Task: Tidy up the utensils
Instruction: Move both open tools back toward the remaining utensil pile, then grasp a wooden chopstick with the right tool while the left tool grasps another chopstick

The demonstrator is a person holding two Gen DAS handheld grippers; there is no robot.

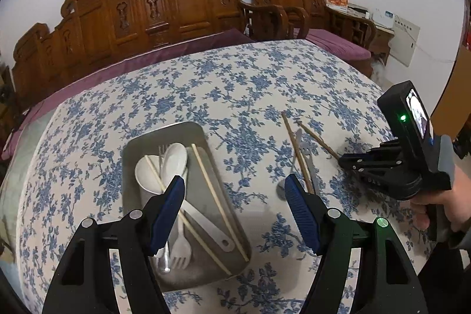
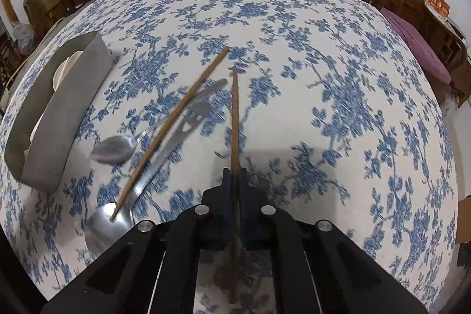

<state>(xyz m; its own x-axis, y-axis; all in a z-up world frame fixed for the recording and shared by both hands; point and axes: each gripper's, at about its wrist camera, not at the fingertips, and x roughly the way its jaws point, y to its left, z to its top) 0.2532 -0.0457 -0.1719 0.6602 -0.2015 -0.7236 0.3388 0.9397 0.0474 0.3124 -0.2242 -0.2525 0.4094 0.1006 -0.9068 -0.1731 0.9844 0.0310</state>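
Right tongs (image 2: pixel 234 175) pinch a brown chopstick (image 2: pixel 234 119); left tongs (image 1: pixel 235 190) gape; wall writing seems unreadable.

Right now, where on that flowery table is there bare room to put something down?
The far half of the tablecloth, beyond the dark chopstick in the right claw, is bare. The strip between the metal tray and the loose spoons is free. Tray and spoon pile are crowded.

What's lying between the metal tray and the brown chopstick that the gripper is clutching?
In the right wrist view, a second brown chopstick lies across two metal spoons between the tray and the held chopstick.
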